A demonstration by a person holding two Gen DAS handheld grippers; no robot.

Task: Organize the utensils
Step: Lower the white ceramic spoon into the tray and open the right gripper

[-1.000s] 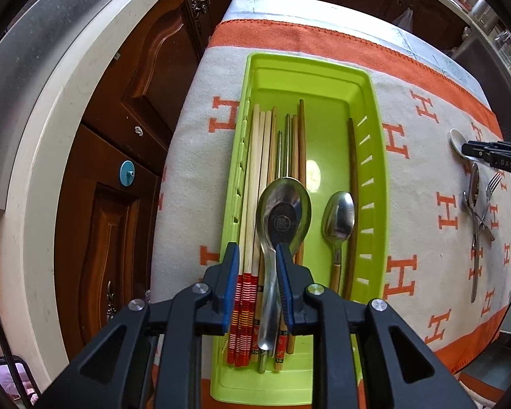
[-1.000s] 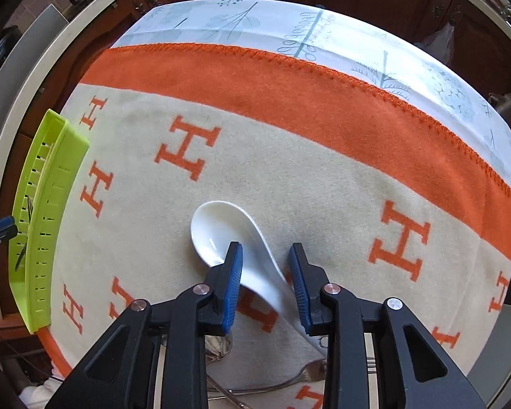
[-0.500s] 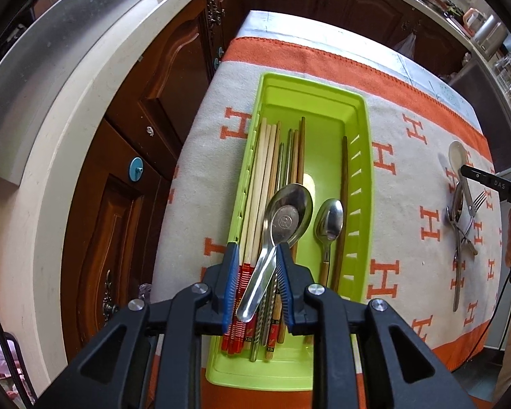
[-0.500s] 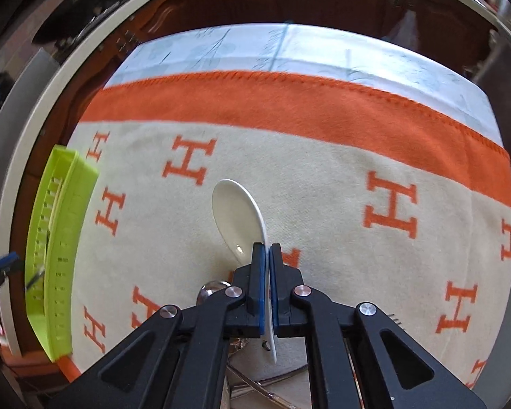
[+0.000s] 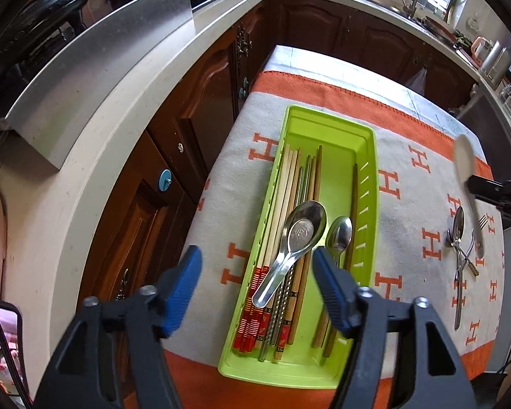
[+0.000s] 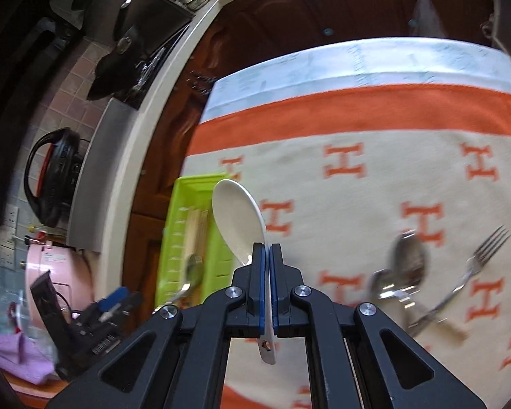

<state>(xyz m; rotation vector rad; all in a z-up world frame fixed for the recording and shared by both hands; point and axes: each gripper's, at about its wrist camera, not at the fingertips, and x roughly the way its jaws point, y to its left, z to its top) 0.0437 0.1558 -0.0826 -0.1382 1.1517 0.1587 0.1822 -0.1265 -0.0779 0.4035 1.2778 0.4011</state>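
My left gripper (image 5: 255, 255) hovers over the near end of the green tray (image 5: 366, 136), its jaws opening with nothing pressed between them. Below it a steel soup spoon (image 5: 289, 242) lies across the chopsticks (image 5: 282, 187) in the tray, beside a smaller metal spoon (image 5: 339, 235). My right gripper (image 6: 265, 248) is shut on the handle of a white ceramic spoon (image 6: 236, 218), held above the cloth; the same white spoon (image 5: 465, 163) shows at the right of the left wrist view. A metal spoon (image 6: 407, 259) and a fork (image 6: 477, 266) lie on the cloth.
The orange-and-beige cloth (image 6: 374, 187) covers the table. Dark wooden cabinets (image 5: 201, 109) and a pale counter edge (image 5: 112, 109) run along the left. A black pot (image 6: 54, 184) and a pink appliance (image 6: 56, 283) stand on the counter. Loose cutlery (image 5: 460, 248) lies at the cloth's right.
The left gripper has let go of the steel soup spoon into the tray, opened wide and risen. The right gripper closed on the white spoon and lifted it off the cloth toward the tray.
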